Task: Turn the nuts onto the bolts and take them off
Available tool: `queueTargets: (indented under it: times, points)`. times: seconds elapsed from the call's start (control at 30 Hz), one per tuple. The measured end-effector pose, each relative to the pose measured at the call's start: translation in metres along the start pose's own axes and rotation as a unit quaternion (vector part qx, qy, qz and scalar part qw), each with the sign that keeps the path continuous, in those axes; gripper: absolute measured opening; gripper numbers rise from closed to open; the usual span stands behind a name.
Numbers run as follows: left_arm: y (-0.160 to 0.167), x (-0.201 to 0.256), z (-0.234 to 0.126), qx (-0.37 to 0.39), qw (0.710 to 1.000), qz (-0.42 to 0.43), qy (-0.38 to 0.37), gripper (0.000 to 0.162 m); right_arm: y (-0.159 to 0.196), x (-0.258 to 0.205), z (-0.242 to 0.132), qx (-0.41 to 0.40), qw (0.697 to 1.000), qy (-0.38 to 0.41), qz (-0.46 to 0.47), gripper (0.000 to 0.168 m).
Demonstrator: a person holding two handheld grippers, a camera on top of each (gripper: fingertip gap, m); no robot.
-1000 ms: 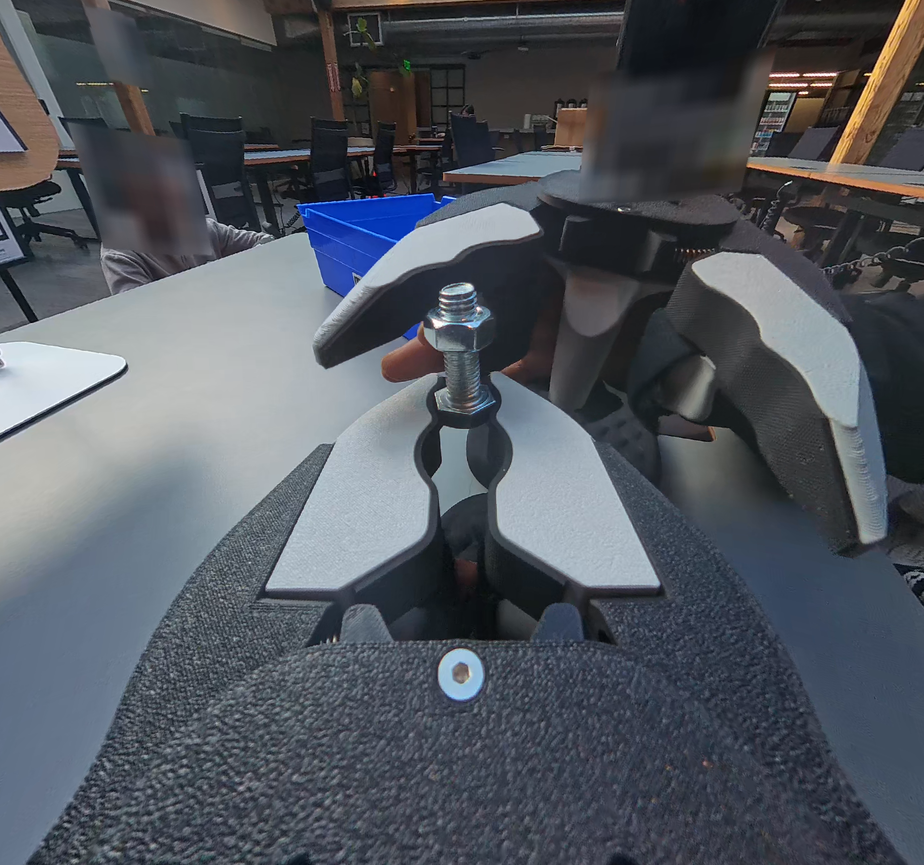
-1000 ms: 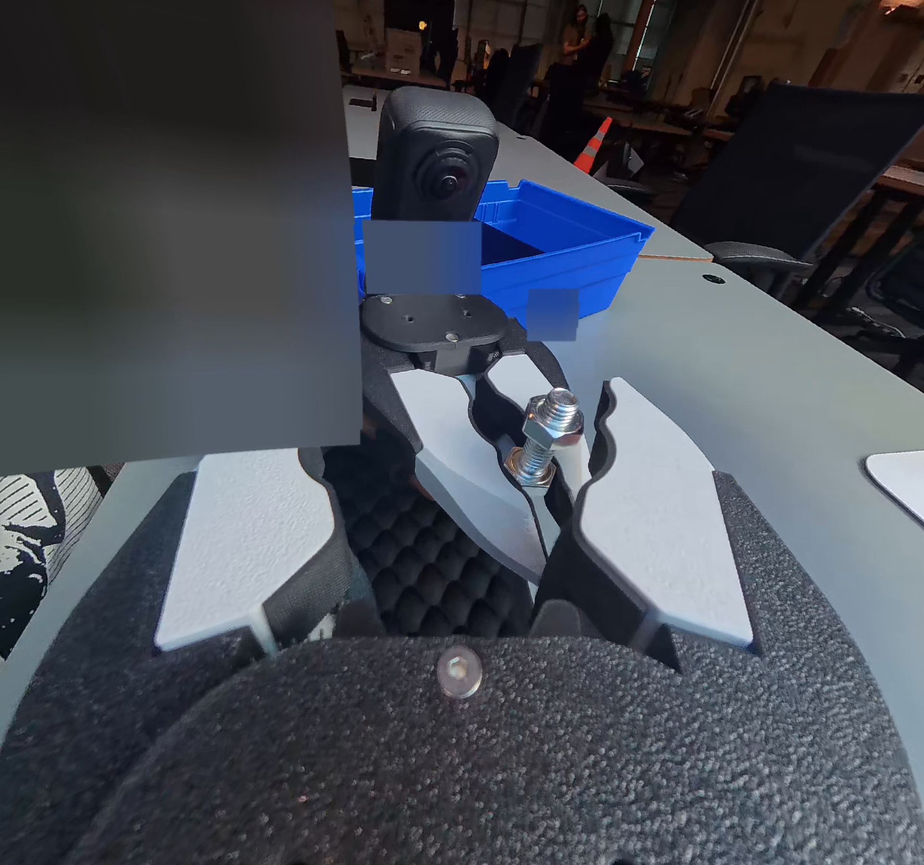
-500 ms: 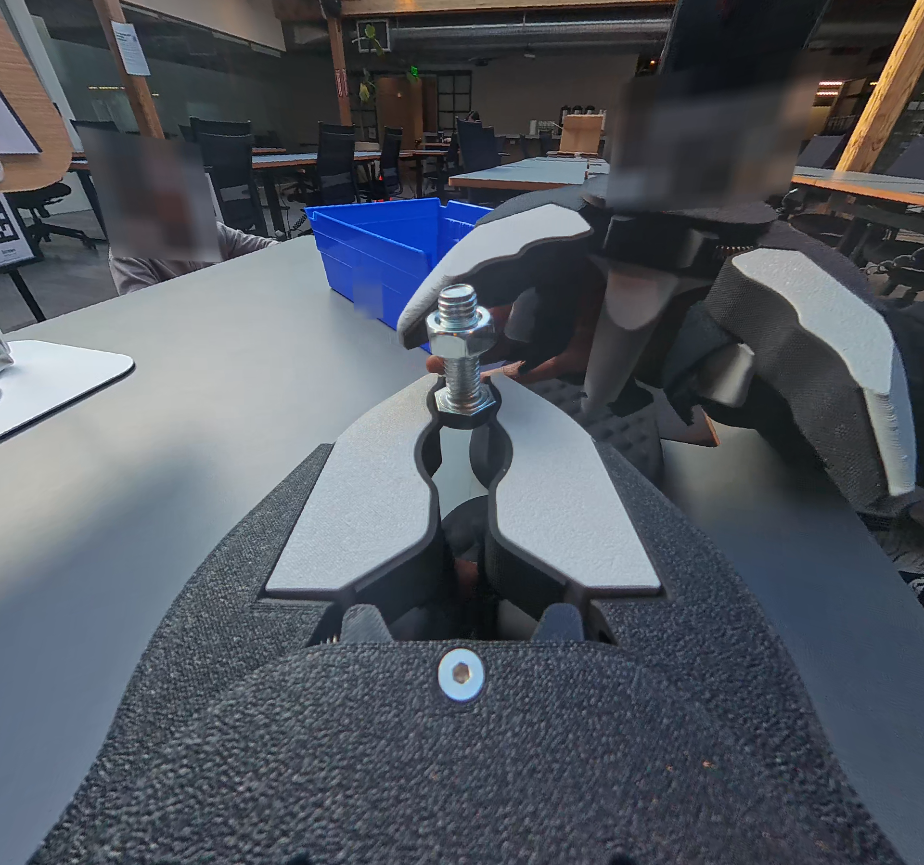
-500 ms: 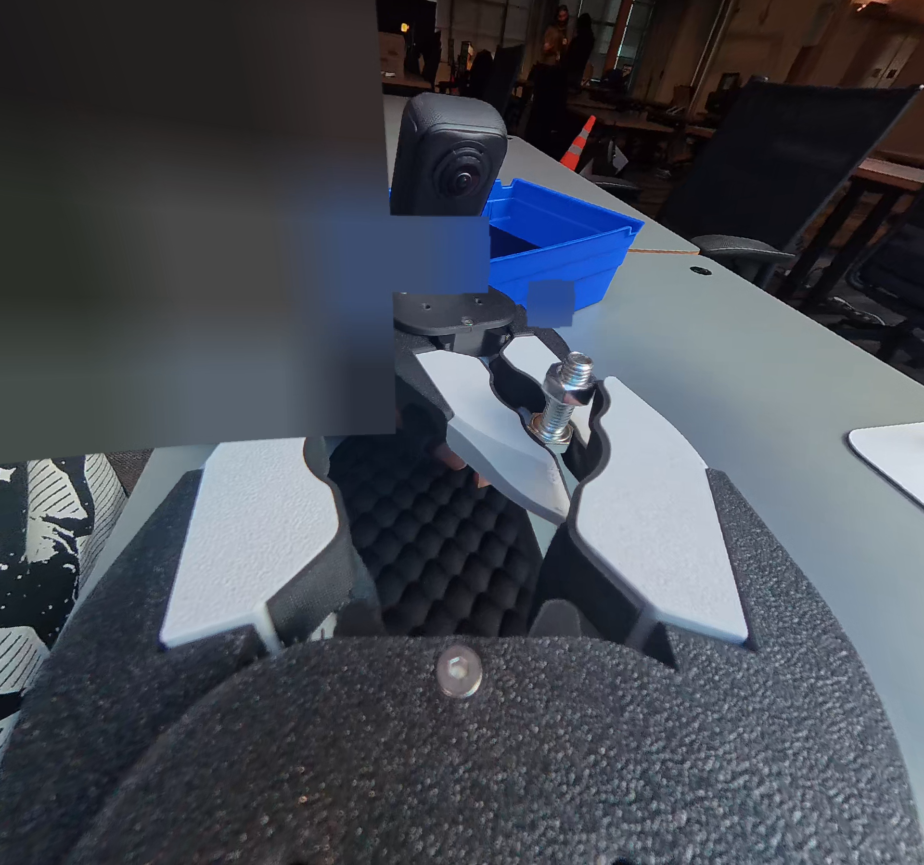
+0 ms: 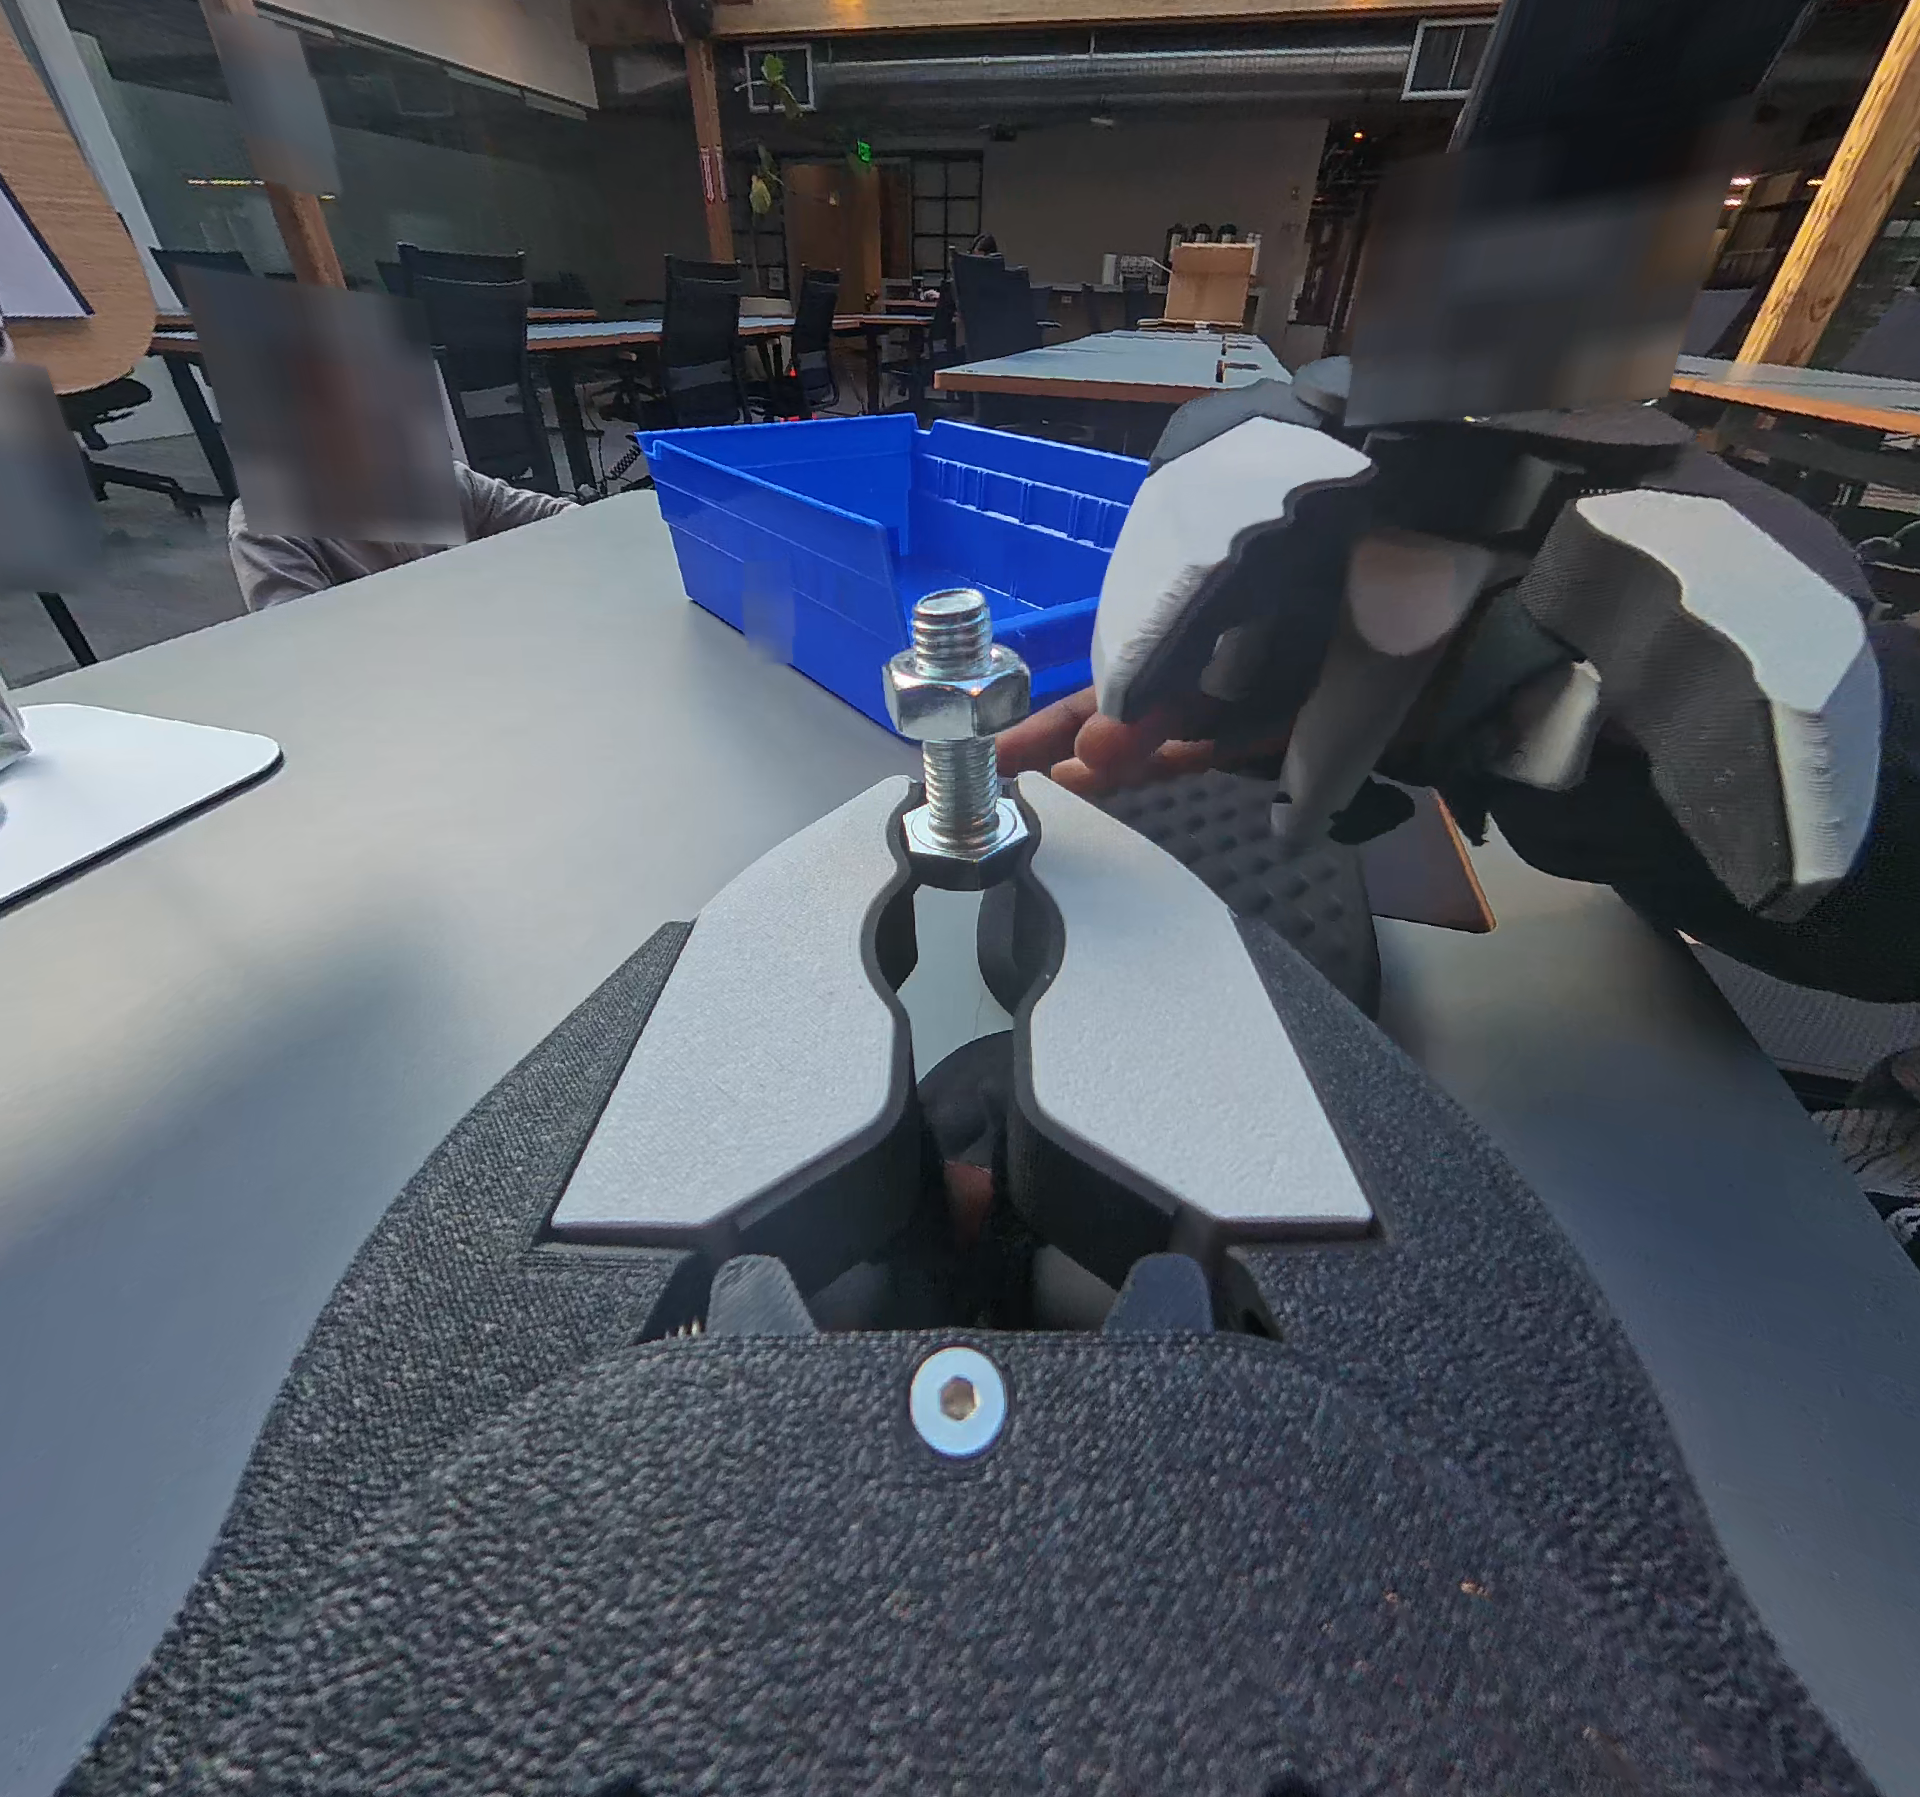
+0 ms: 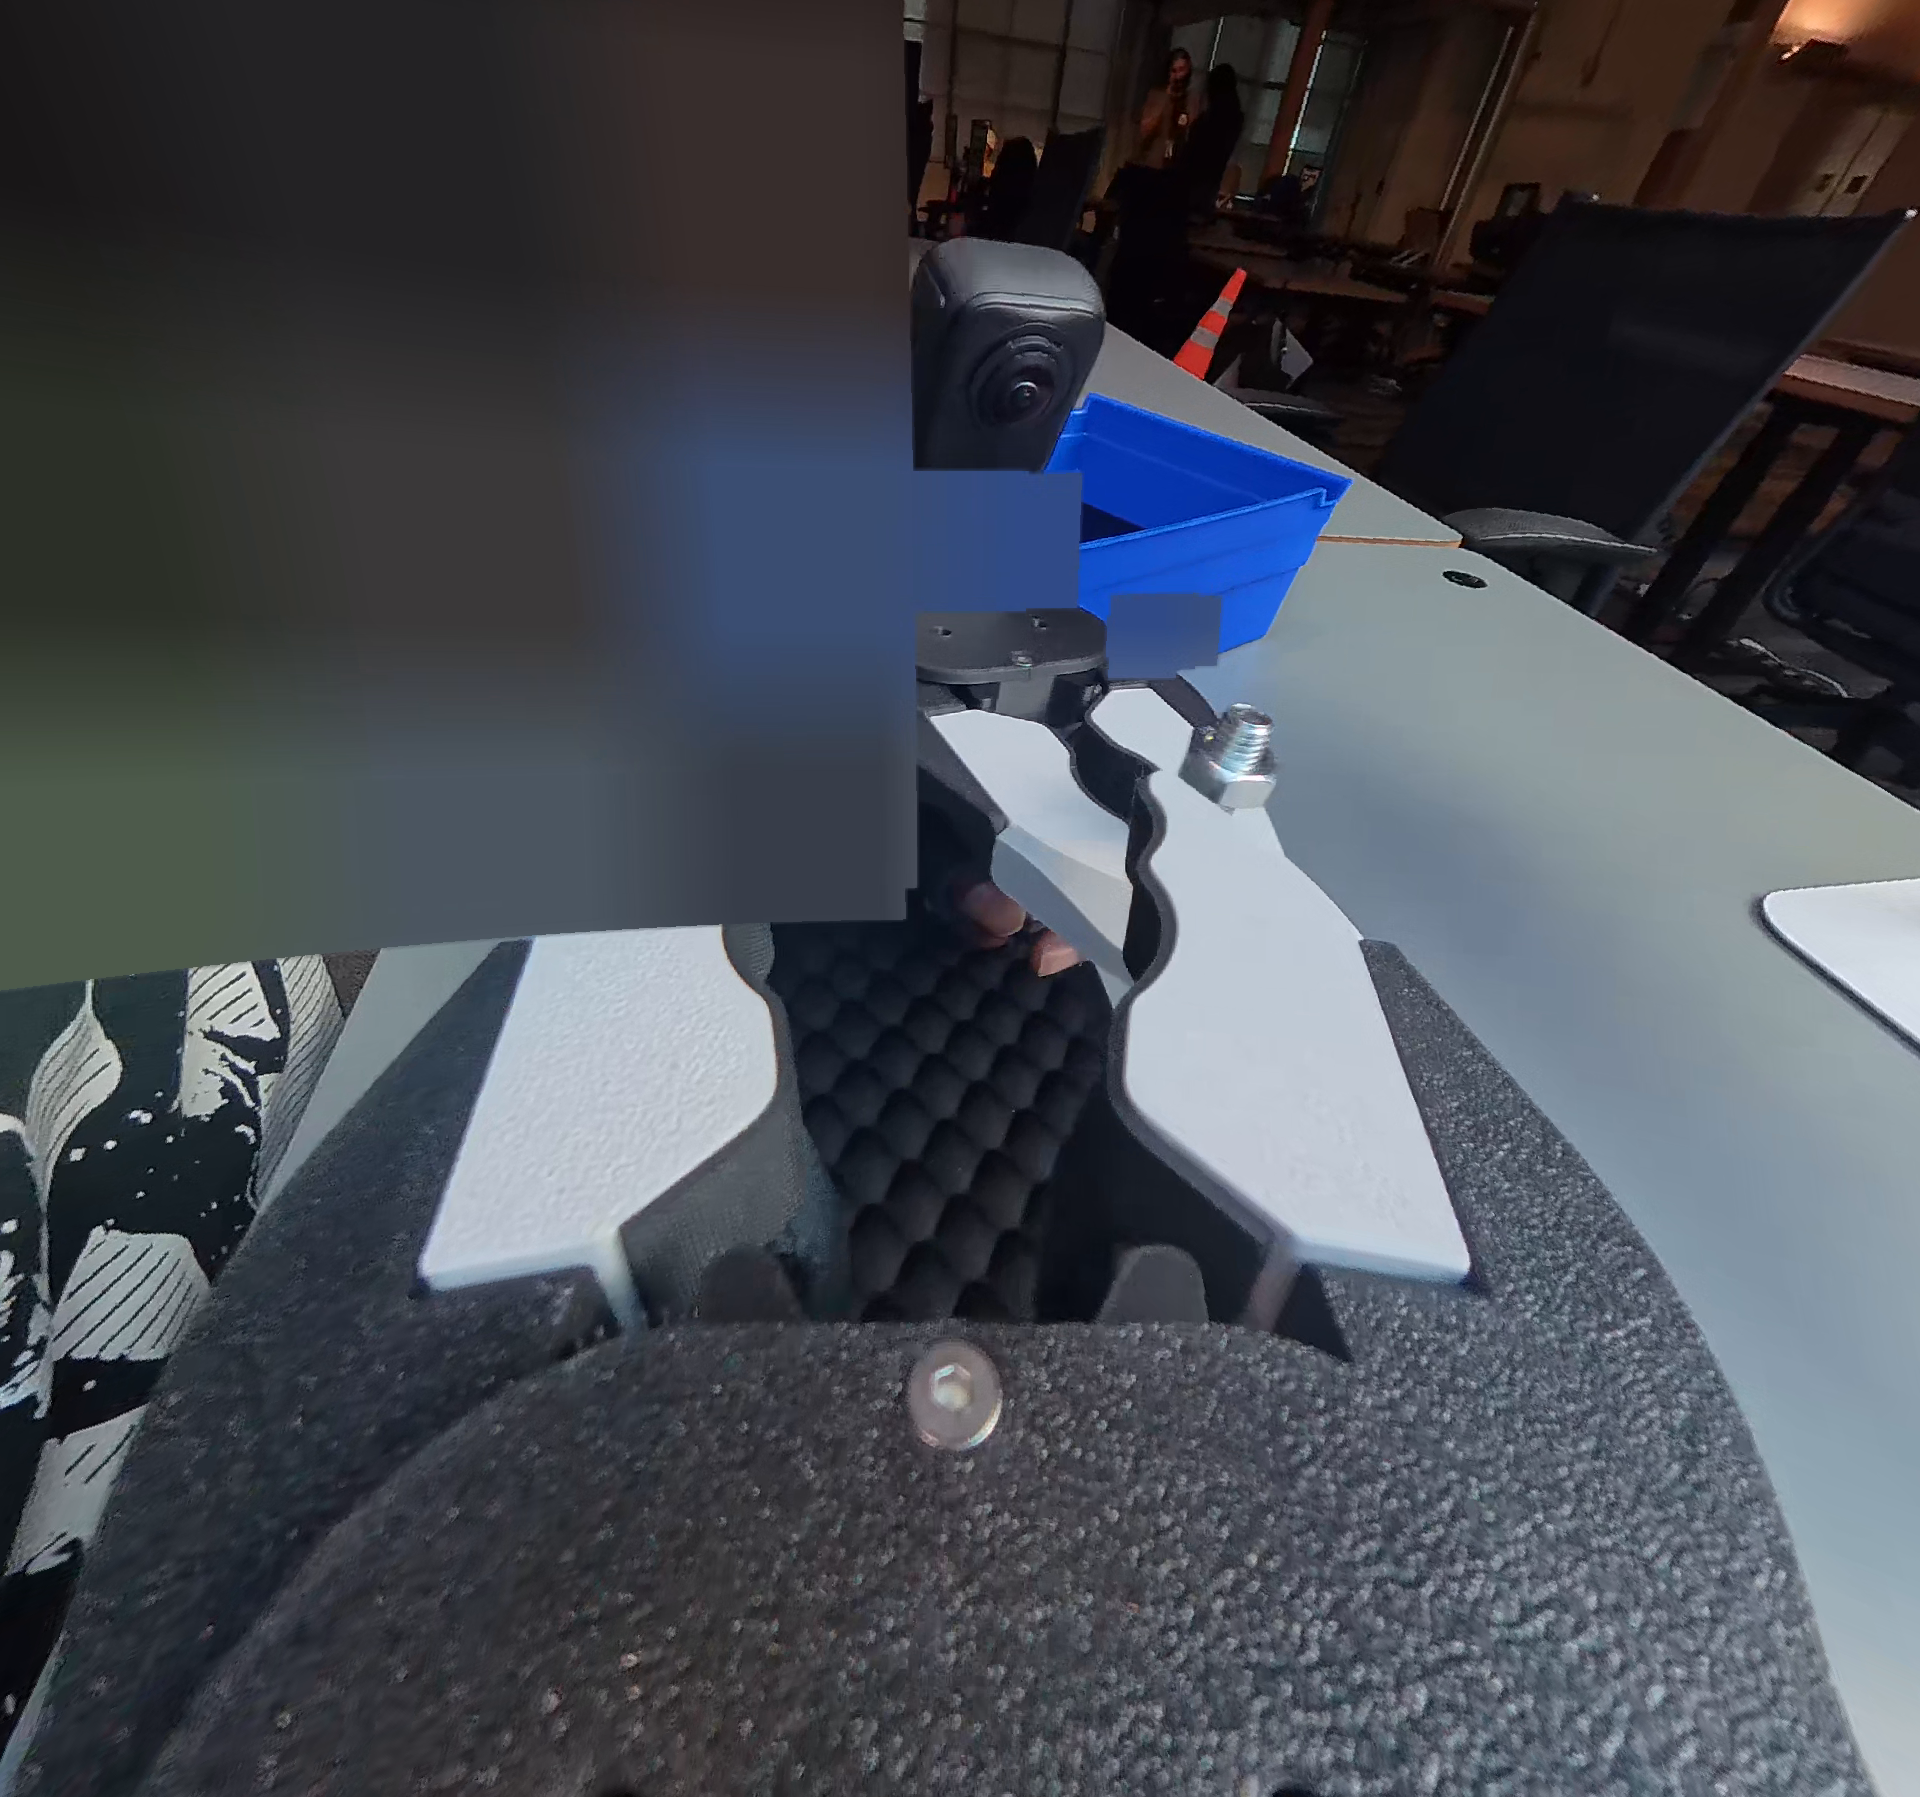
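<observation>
Presently noted, left to right in the left wrist view: pale mat corner [image 5: 114, 791] at nine o'clock on the grey table [image 5: 468, 729]; blue bin [image 5: 831, 542] at twelve o'clock, beyond the work.

Left gripper [image 5: 961, 838] closed on the bolt [image 5: 958, 781], fingers [image 5: 790, 1020] pinching its hexagonal head at the tips. Bolt axis upright, threaded end pointing to twelve o'clock, clear of the table. Nut [image 5: 956, 698] seated high on the thread, near the free end, a short run of thread showing above it and a longer bare run below.

Right gripper [image 5: 1455, 667] at two o'clock from the nut, apart from it, fingers spread wide and holding nothing. Confirmed in the right wrist view: right gripper [image 6: 935, 1051] fingers [image 6: 623, 1093] well parted over black foam padding [image 6: 935, 1103], with the nut [image 6: 1231, 760] up at one o'clock, just past the tip of the right-hand finger and outside the gap.

Judged: nut within reach of the right gripper alone, the left being occupied as the vice. Next move likely to require bringing the open fingers across to straddle the nut flats, square to the upright axis. Whether threading on or off is in hand, not determinable.
</observation>
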State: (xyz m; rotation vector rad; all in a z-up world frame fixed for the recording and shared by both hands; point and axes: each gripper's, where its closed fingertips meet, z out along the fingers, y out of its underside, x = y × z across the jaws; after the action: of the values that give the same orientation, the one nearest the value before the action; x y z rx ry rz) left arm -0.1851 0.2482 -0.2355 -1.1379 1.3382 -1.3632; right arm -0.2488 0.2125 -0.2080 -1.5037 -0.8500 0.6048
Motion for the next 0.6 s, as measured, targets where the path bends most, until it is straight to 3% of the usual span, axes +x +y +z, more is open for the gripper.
queueTargets:
  times: [0.07,0.27,0.6]
  points:
    - [0.0,0.0,0.0,0.0,1.0,0.0,0.0,0.014,-0.001,0.009,-0.001,0.007,1.0,0.018,0.004,0.07]
    - [0.001,0.001,0.0,-0.001,1.0,0.0,0.004,0.014,0.003,0.029,0.013,0.01,0.999,0.042,0.017,0.104]
    - [0.002,0.002,0.001,-0.006,1.0,0.003,0.005,0.014,0.0,0.02,0.037,0.009,1.0,0.001,0.013,0.108]
